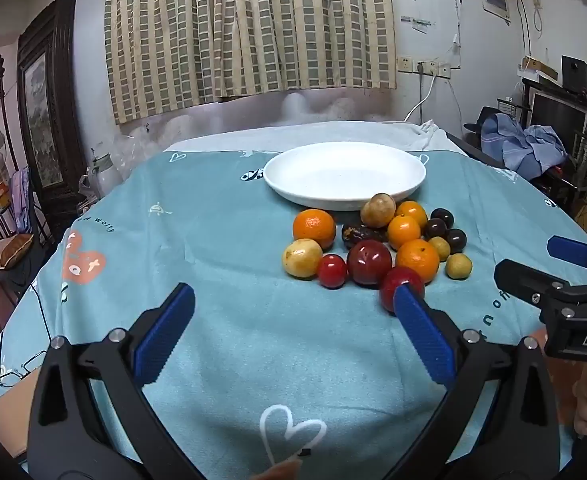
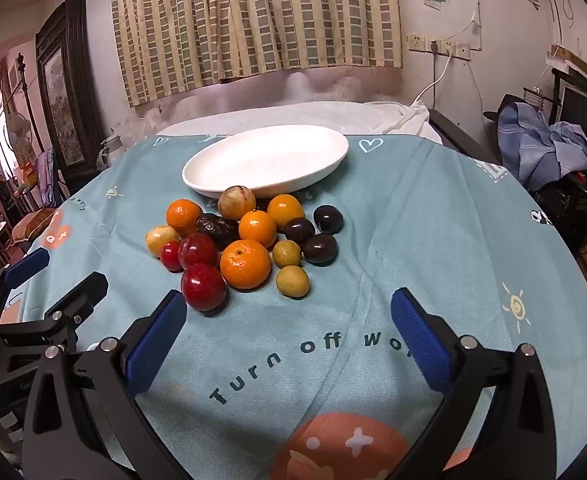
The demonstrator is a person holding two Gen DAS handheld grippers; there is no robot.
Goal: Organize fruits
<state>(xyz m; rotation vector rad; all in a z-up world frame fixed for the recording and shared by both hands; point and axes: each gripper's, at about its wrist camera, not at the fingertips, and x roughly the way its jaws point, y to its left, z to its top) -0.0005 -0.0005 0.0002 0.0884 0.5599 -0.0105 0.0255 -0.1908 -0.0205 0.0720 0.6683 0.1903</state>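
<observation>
Teal cloth covers the bench, where a pile of fruits sits just in front of a white plate with nothing on it. The left gripper and the right gripper both hover near the pile, fingers spread wide and gripping nothing.

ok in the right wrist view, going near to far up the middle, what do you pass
right gripper → nearest red apple → big orange → brown round fruit → white plate → curtain
</observation>
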